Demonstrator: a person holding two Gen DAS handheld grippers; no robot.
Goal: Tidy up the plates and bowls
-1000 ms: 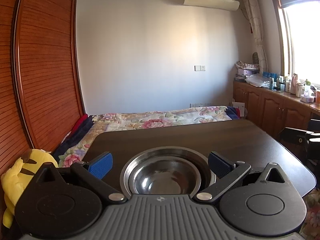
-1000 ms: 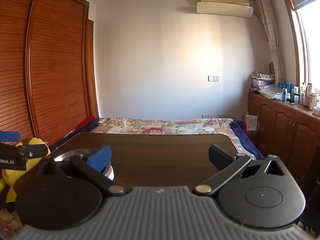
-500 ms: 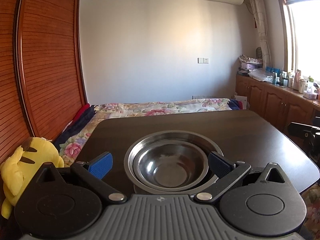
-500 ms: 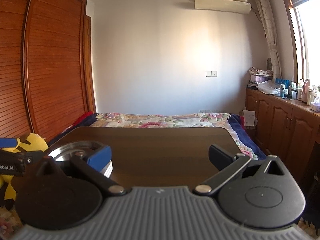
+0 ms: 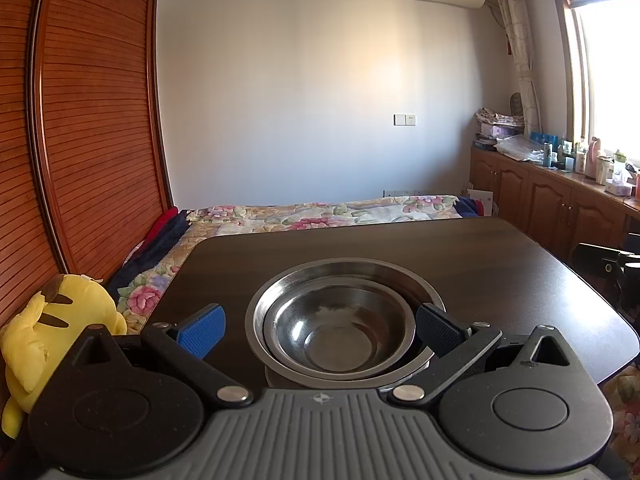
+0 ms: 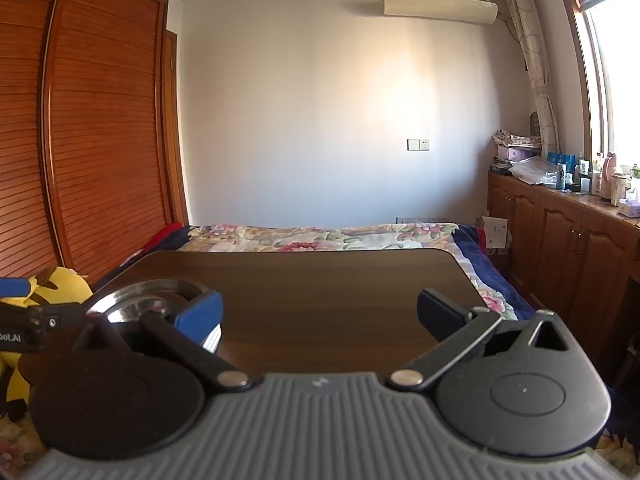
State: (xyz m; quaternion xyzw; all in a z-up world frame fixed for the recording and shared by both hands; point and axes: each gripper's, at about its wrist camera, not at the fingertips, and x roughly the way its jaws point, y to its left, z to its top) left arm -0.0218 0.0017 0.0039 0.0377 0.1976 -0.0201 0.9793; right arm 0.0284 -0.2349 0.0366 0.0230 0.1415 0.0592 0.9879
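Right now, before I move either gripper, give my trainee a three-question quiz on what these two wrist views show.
1. True or false: the small steel bowl sits nested inside the larger steel bowl.
2. Multiple choice: the left gripper is A) shut on a bowl, B) open with the bowls between its fingers, C) out of view.
3. Fill in: in the right wrist view, the right gripper is open over the bare dark ____, with the bowls off to its ____.

Key: 1 true; 2 B; 3 table, left.
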